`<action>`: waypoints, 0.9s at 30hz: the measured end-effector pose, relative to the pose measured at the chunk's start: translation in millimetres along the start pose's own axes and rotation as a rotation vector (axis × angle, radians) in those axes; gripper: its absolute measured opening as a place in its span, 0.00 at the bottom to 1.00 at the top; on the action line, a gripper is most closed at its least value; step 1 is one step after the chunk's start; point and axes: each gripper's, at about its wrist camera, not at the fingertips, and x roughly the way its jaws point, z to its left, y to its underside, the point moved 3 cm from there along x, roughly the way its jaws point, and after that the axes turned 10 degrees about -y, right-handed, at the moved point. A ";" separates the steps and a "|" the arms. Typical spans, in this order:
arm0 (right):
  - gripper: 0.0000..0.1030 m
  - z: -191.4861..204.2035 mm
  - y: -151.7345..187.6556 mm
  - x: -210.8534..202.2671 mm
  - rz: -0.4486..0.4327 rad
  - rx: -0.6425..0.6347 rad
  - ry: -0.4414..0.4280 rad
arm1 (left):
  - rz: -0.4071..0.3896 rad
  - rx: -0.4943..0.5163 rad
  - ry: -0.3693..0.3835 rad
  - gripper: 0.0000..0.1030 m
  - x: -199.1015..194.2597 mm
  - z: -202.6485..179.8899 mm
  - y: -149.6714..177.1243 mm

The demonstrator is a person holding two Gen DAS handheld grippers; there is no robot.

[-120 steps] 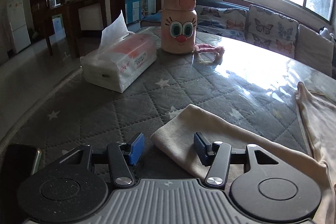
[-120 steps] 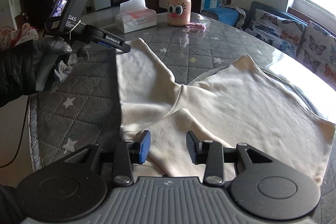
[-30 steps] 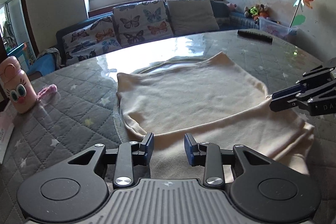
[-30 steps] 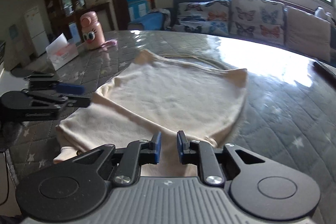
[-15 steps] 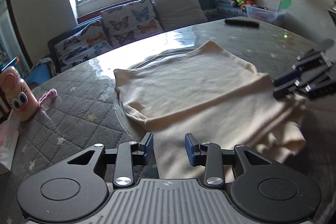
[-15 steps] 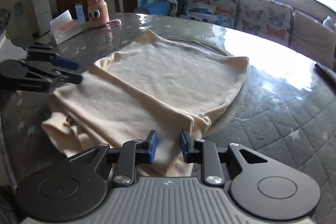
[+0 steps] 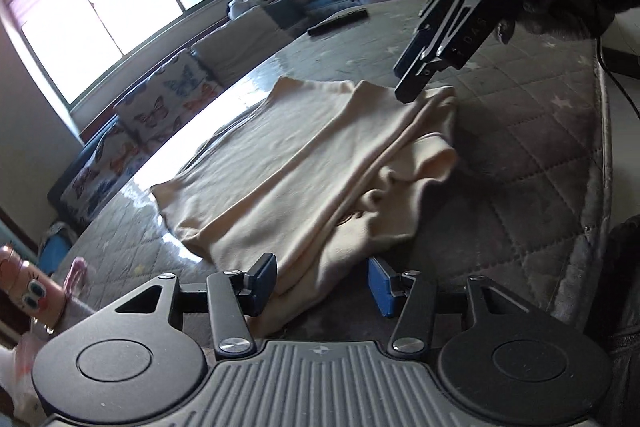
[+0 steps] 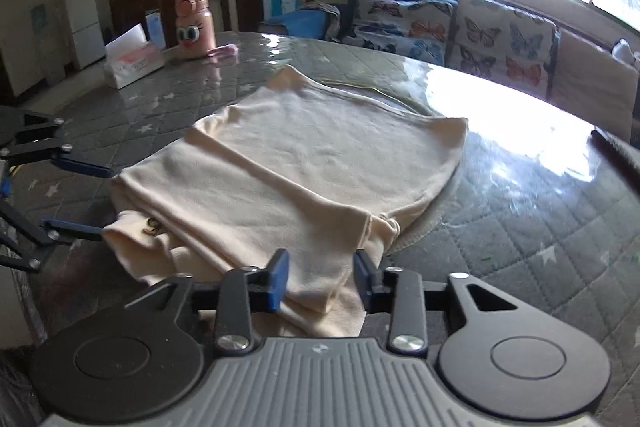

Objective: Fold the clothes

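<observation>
Lying partly folded on the quilted table [image 8: 540, 227], the cream garment [image 8: 304, 163] has one long layer doubled over its near side. Your left gripper [image 7: 322, 285] has its jaws spread, straddling the garment's near corner without pinching it. Your right gripper [image 8: 320, 279] is likewise released, its blue pads [image 8: 279, 277] either side of the opposite folded edge.
</observation>
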 end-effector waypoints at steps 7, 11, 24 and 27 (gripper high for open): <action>0.45 19.8 6.9 -10.5 0.026 -0.088 -0.034 | -0.034 -0.021 0.039 0.28 11.7 -7.0 -8.5; 0.53 32.0 9.5 -14.1 0.040 -0.154 -0.067 | -0.047 -0.101 0.045 0.12 17.8 8.2 -18.4; 0.49 43.7 7.6 24.5 0.042 -0.269 -0.065 | -0.018 -0.296 0.064 0.13 39.8 47.0 -34.8; 0.32 33.3 1.7 31.7 0.052 -0.201 -0.080 | -0.009 -0.278 0.057 0.20 34.0 42.3 -28.4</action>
